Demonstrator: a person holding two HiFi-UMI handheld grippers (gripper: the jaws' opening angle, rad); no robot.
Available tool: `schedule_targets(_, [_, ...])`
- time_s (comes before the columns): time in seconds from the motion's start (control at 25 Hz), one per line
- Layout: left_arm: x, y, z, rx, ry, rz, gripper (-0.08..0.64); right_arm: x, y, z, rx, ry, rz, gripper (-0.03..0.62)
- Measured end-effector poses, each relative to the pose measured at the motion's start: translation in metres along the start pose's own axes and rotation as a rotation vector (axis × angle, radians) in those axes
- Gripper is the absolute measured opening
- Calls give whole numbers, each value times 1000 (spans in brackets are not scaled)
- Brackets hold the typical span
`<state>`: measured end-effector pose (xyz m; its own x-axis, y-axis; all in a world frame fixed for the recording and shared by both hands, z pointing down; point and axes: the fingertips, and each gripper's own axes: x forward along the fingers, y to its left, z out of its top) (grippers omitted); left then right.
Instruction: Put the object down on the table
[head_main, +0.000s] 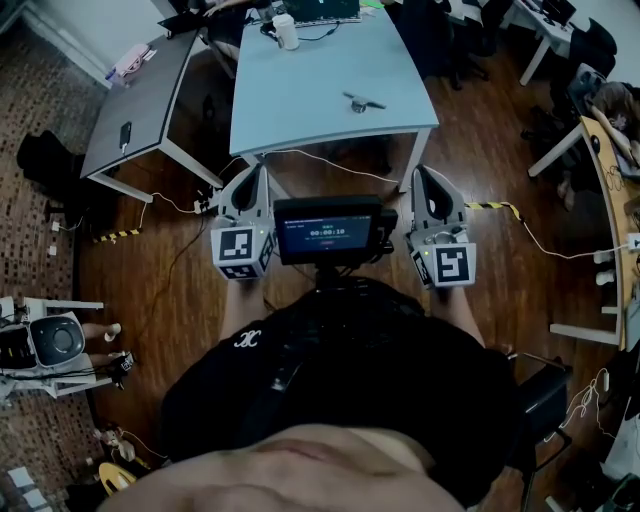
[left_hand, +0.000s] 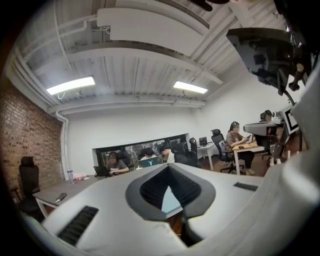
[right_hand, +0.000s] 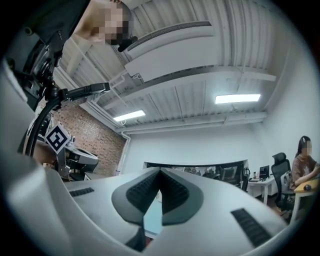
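Left gripper (head_main: 260, 172): clenched, pads meeting tip to tip (left_hand: 167, 167), nothing between them; only a sliver of table shows through the gap behind the tips.
Right gripper (head_main: 425, 172): clenched as well and empty (right_hand: 160, 171), nose tipped a little upward.
Object (head_main: 362, 102): a small grey piece lying on the table, ahead of both grippers and well apart from them, nearer the right one's line. What it is cannot be made out.
Table (head_main: 300, 90): light blue, straight ahead of the jaws, with its near edge just beyond their tips in the head view.
Screen (head_main: 328, 230): between the two grippers, beside their marker cubes, facing the person.
Cup (head_main: 286, 30): white, at the table's far end, well past the object.
Why held so: both tools sit side by side at chest height, aimed at the table. With nothing in them, the closed jaws read as a resting pose rather than a carry.
Task stage: the object already rests on the table, so the put-down looks finished.
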<state>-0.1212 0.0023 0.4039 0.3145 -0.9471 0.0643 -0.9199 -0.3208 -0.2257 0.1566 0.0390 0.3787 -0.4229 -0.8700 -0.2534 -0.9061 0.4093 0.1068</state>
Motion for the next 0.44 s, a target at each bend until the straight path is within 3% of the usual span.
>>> schedule_targets(0.44, [5, -32, 17, 18, -14, -21, -6, -22, -22, 6, -9, 0, -10, -25])
